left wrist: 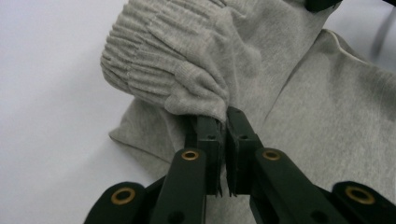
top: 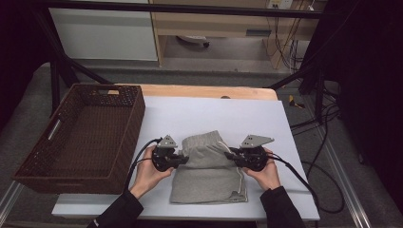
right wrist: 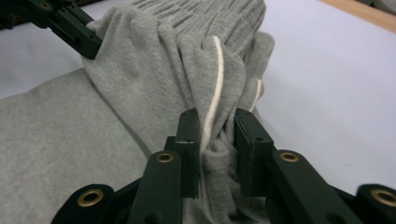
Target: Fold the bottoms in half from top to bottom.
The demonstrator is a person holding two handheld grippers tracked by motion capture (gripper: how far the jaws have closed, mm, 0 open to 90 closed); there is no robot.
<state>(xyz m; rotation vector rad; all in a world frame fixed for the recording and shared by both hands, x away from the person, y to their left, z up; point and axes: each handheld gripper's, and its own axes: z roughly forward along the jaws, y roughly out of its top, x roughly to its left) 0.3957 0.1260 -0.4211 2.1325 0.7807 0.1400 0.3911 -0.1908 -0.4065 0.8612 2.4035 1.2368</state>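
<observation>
Grey shorts (top: 209, 166), one pair of soft knit with a ribbed waistband and white side stripe, lie at the table's (top: 199, 114) near middle. Both hands reach in low from 6 o'clock: left tool (top: 185, 159) and right tool (top: 228, 154) each pinch bunched cloth; one woven basket (top: 119, 137) sits at 9 o'clock

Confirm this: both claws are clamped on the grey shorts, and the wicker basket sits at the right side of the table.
Wrong on one point: the wicker basket sits at the left side of the table, as the high view shows. The left claw and right claw are indeed both clamped on the grey shorts.
</observation>
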